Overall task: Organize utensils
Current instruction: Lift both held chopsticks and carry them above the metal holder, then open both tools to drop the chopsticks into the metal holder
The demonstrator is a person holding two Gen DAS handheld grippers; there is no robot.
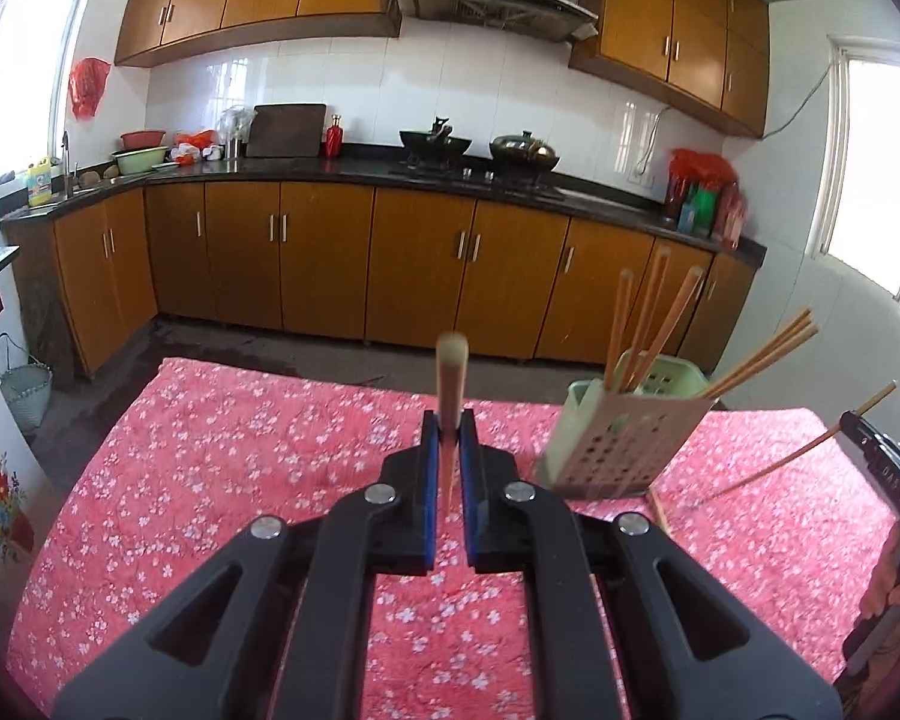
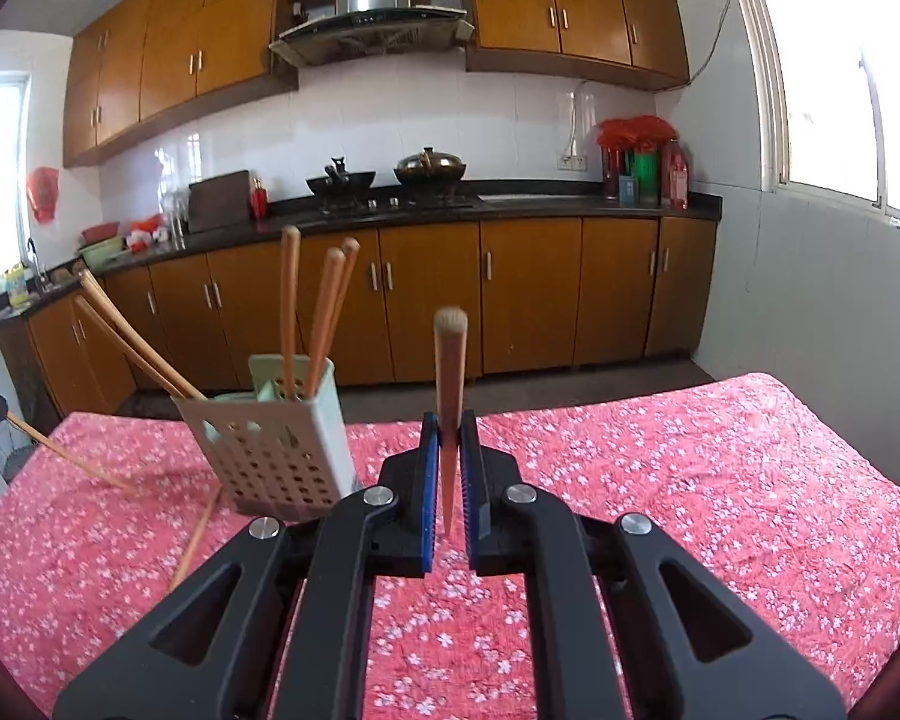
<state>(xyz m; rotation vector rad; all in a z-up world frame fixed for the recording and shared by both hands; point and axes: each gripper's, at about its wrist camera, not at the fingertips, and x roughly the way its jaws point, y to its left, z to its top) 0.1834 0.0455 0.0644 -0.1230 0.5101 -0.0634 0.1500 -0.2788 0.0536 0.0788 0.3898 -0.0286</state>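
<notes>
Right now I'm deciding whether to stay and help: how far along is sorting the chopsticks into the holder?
Done: several chopsticks already stand in the pale green holder.
In hand: the left gripper is shut on one chopstick, and the right gripper on another, both lifted above the floral cloth.
Left: those two must go in, plus a loose chopstick on the cloth beside the holder.

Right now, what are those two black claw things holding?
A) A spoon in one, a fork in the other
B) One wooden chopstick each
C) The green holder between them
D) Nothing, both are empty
B: the left gripper is shut on a chopstick, and the right gripper pinches another chopstick; the utensil holder stands on the cloth, ungripped.
</notes>
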